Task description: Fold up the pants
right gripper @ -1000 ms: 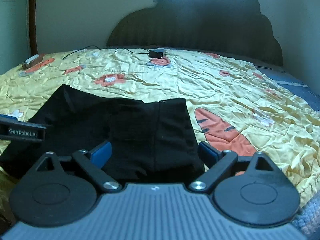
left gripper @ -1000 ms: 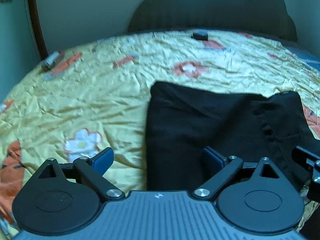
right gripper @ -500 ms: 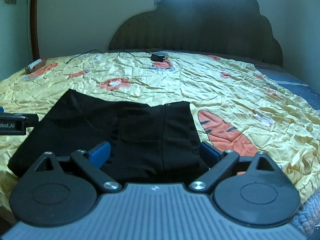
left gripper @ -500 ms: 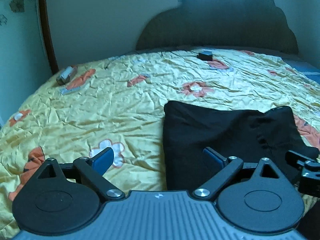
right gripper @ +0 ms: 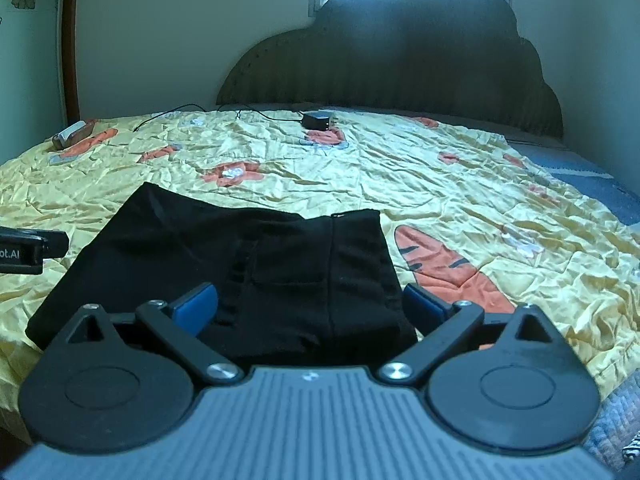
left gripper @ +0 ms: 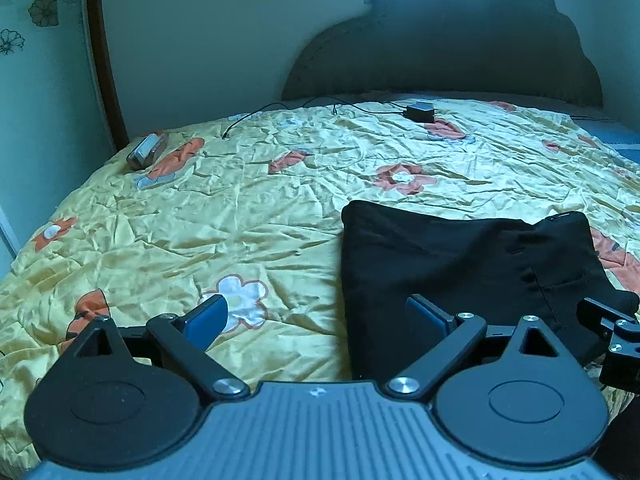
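Observation:
The black pants (left gripper: pixel 460 268) lie folded into a compact rectangle on the yellow bedspread (left gripper: pixel 240 220). They also show in the right wrist view (right gripper: pixel 248 264). My left gripper (left gripper: pixel 320 316) is open and empty, held above the bed at the pants' left edge. My right gripper (right gripper: pixel 310 304) is open and empty, held above the near edge of the pants. Part of the right gripper shows at the right edge of the left wrist view (left gripper: pixel 616 340). Part of the left gripper shows at the left edge of the right wrist view (right gripper: pixel 28 248).
A black power adapter (right gripper: pixel 318 120) with its cable lies near the dark headboard (right gripper: pixel 400 64). A small brown case (left gripper: pixel 146 152) lies at the bed's far left edge. A blue sheet (right gripper: pixel 592 184) shows at the right. Walls stand close on the left and behind.
Both grippers have risen and drawn back from the pants, so more of the headboard and wall shows. The pants lie still. Both grippers stay open.

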The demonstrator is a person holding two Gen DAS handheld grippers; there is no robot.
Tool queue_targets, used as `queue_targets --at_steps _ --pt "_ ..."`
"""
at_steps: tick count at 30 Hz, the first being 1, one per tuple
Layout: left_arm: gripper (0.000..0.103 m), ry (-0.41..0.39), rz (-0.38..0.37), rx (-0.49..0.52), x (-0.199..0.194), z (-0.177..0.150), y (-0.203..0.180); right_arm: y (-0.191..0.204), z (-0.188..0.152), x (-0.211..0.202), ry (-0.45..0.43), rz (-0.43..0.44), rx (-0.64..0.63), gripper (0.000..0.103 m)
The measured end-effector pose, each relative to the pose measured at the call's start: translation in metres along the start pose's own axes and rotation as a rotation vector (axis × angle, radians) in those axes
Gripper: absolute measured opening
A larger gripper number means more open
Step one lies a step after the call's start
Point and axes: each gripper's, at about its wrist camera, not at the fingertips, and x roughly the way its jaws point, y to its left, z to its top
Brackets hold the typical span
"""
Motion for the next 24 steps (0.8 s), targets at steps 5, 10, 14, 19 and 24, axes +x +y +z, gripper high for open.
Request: queue_targets --at_steps 5,10,14,19,24 --pt "0.096 0.013 -0.007 -0.001 -0.0008 0.0002 -0.0009 0.0010 -0.0005 -0.0016 0.000 0.002 -0.006 0.099" --pt "0.096 0.013 -0.007 0.012 0.0001 0.0004 -0.0028 0.0014 -0.0009 -0.0022 0.004 0.005 0.001 0.100" --pt "0.096 0.028 -0.033 -0.018 0.0017 0.0011 0.0002 0.0027 -0.0006 -0.0016 0.007 0.003 -0.001 0.100" --pt "0.096 0.018 -0.021 -0.012 0.0013 -0.0001 -0.0027 0.0031 -0.0005 -0.0005 0.009 0.004 -0.002 0.101" --pt "0.096 0.016 -0.044 -0.016 -0.0004 0.0008 -0.0035 0.0028 -0.0003 -0.0005 0.009 0.008 0.001 0.101"
